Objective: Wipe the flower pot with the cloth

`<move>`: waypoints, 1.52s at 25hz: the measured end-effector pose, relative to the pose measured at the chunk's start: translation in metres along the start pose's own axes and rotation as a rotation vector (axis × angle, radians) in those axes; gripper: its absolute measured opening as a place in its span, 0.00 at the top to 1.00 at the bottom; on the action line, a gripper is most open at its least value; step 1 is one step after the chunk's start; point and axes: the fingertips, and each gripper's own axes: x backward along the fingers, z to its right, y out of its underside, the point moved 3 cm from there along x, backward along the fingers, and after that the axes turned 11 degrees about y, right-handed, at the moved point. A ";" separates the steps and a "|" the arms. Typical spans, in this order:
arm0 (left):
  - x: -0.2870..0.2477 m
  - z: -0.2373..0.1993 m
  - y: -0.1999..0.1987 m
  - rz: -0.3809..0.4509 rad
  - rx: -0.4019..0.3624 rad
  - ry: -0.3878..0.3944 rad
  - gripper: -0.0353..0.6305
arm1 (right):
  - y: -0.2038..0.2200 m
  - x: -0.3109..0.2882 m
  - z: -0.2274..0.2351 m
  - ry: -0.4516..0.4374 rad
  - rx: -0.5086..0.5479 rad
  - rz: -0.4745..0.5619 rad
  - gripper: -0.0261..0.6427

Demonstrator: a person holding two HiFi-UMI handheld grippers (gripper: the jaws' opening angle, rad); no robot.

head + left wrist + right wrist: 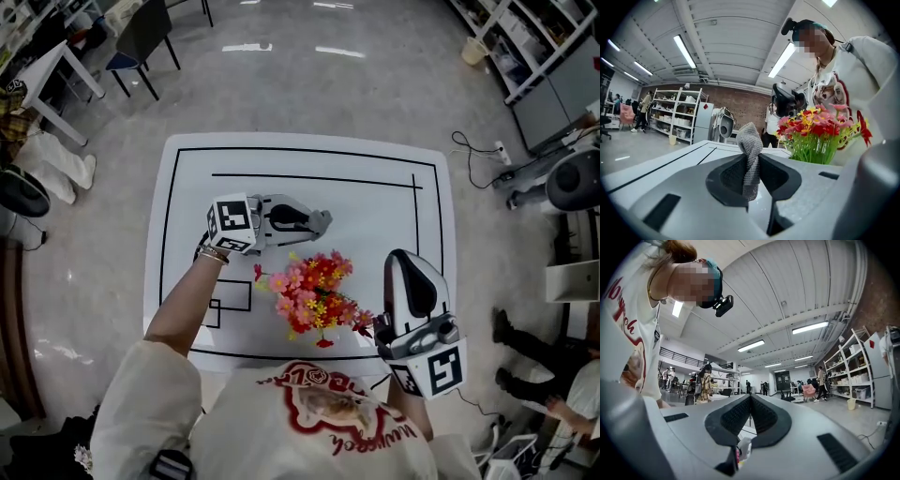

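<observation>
A bunch of red, pink and yellow flowers (312, 292) covers the flower pot near the white table's front edge, so the pot itself is hidden. In the left gripper view the flowers (820, 131) rise on green stems to the right of the jaws. My left gripper (322, 221) lies low over the table behind the flowers and is shut on a grey knitted cloth (751, 152) that sticks up between its pads. To the right of the flowers my right gripper (402, 256) is held shut, with nothing between its jaws (750, 413).
The white table (375, 187) carries black marked lines and rectangles. Chairs (141, 42) and a desk stand at the far left. A cable with a power strip (487, 150) lies on the floor at the right, where a person's legs (525, 361) also show.
</observation>
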 end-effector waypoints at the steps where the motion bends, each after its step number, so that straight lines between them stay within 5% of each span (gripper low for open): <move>1: -0.003 0.001 0.004 -0.011 0.004 0.010 0.84 | 0.000 0.000 0.000 0.003 0.000 -0.001 0.96; 21: -0.025 0.026 0.034 -0.206 -0.032 0.163 0.84 | 0.002 -0.004 -0.007 0.001 -0.008 -0.006 0.96; 38: -0.007 0.034 0.039 -0.252 -0.023 0.117 0.84 | -0.012 0.013 -0.018 -0.001 0.022 0.011 0.96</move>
